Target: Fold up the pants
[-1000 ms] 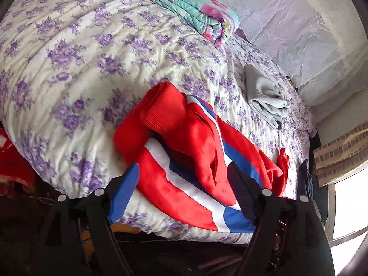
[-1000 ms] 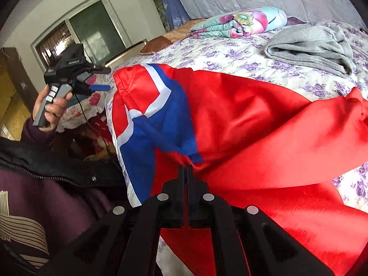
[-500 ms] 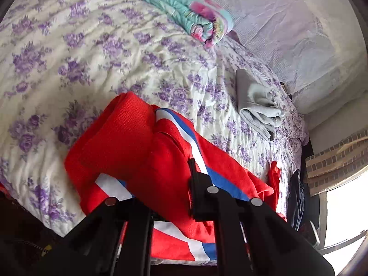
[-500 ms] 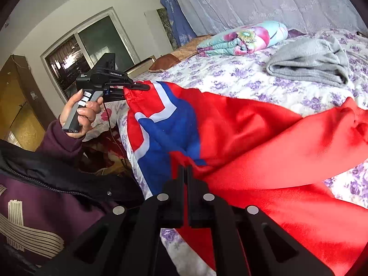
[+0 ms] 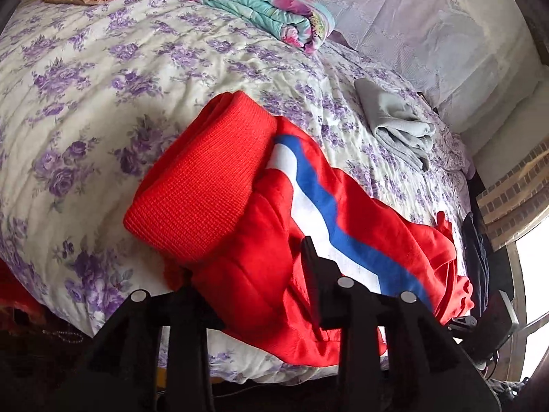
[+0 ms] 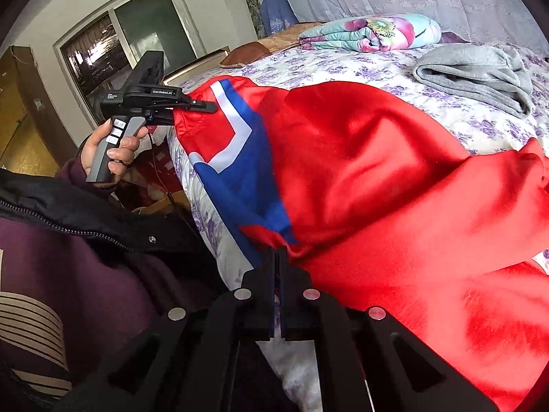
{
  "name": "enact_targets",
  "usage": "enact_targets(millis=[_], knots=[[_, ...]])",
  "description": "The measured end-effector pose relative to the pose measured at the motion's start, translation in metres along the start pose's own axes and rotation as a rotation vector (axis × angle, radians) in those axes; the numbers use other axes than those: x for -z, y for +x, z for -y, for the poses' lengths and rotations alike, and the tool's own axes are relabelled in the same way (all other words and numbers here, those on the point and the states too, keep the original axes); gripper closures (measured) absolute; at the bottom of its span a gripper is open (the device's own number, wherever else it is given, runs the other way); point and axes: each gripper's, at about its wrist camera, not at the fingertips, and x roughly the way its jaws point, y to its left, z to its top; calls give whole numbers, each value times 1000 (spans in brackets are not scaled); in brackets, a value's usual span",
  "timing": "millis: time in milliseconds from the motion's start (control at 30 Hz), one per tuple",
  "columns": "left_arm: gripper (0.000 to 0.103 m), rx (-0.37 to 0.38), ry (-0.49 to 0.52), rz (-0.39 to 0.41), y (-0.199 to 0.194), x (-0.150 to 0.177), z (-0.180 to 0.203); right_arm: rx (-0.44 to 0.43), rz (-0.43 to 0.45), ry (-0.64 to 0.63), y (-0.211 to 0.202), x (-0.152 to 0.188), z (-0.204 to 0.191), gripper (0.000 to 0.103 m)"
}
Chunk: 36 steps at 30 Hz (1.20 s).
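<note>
The red pants [image 5: 260, 226] with a white and blue stripe lie bunched at the near edge of the bed, the ribbed waistband [image 5: 202, 185] turned up at the left. My left gripper [image 5: 247, 274] is shut on the red fabric near the waistband; it also shows in the right wrist view [image 6: 192, 106], pinching the pants' edge. My right gripper [image 6: 277, 254] is shut on a fold of the pants [image 6: 377, 171] where the blue panel meets the red.
A folded grey garment [image 5: 398, 123] lies farther back on the floral bedspread [image 5: 103, 68]; it also shows in the right wrist view [image 6: 473, 72]. A rolled teal floral quilt [image 5: 260, 7] sits at the back. A window [image 6: 113, 37] is behind the left hand.
My left gripper went from open above the pants to shut on the fabric near the waistband and lifted it. The right gripper stayed shut on the pants, stretching them.
</note>
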Motion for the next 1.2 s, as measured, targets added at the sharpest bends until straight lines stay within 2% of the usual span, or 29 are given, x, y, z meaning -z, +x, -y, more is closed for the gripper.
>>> enact_targets(millis=[167,267,300,333,367,400,467,500,533,600,667,700,767,833,867,900,933,967,1000,1033,1133,1200], knots=[[71,-28,124,105,-19,-13,25,18,5,14,0,3,-3,100],[65,-78,85,38,-5,-4,10,42,5,16,0,6,-7,98],[65,-61,58,2,0,2,0,45,9,16,-2,6,-9,96],[65,-51,47,-14,1,10,-5,36,16,24,-5,7,-9,85],[65,-54,55,-9,-5,16,-6,31,30,41,-11,7,-9,62],[56,-67,65,-10,-13,20,-4,52,53,53,-18,5,-10,39],[38,-80,76,20,-36,26,1,147,130,64,-41,-4,-13,18],[34,-91,95,48,-50,28,7,186,181,81,-55,-10,-12,7],[34,-112,122,76,-64,30,14,224,236,108,-69,-15,-9,3],[34,-124,167,145,-87,30,31,348,328,189,-93,-30,3,3],[33,-83,223,166,-95,26,56,522,325,287,-96,-46,20,3],[32,-49,255,158,-92,25,69,609,281,332,-89,-56,31,3],[28,7,322,130,-71,25,96,723,146,353,-59,-76,55,3],[28,44,367,58,-34,28,118,803,22,423,-27,-80,84,4],[28,62,379,13,-14,31,125,816,-36,453,-11,-76,96,16],[28,75,383,-30,4,34,130,821,-86,450,3,-71,102,47],[28,87,389,-65,20,40,132,849,-135,437,13,-64,106,63],[28,92,383,-86,33,43,131,866,-119,425,12,-56,103,77],[28,96,367,-101,44,46,129,878,-64,413,1,-49,95,90],[28,102,338,-118,54,46,122,896,6,420,-17,-42,85,90],[28,171,287,-117,60,48,109,885,325,475,-93,-5,51,91],[28,198,289,-116,59,49,108,853,452,565,-124,37,41,90]])
